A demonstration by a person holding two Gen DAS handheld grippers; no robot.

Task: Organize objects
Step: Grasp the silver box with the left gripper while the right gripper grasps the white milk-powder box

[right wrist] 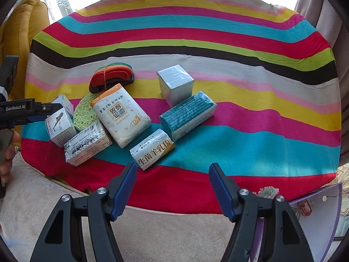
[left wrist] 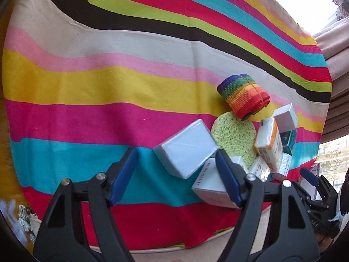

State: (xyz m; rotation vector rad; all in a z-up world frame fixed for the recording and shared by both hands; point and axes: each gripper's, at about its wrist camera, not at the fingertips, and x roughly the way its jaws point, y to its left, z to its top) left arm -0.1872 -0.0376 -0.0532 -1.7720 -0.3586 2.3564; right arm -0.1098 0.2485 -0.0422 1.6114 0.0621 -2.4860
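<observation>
A cluster of packaged items lies on the striped cloth (right wrist: pixel 240 120). In the right wrist view I see a rolled rainbow strap (right wrist: pixel 112 76), a green sponge (right wrist: pixel 84 114), a white-and-orange tissue pack (right wrist: pixel 122 118), a teal pack (right wrist: pixel 187 115), a silver box (right wrist: pixel 175 85), a gold-labelled pack (right wrist: pixel 152 149), a white medicine box (right wrist: pixel 87 146) and a small white box (right wrist: pixel 60 126). My right gripper (right wrist: pixel 172 174) is open and empty, near the front edge. My left gripper (left wrist: pixel 176 163) is open, with a silver box (left wrist: pixel 185 148) just ahead between its fingertips and a white box (left wrist: pixel 209 185) against its right finger.
The cloth hangs over a beige cushioned surface (right wrist: pixel 141 229). A yellow cushion (right wrist: pixel 26 32) stands at the left. A purple folder (right wrist: pixel 316 218) lies at the lower right. Curtains (left wrist: pixel 336 65) hang to the right in the left wrist view.
</observation>
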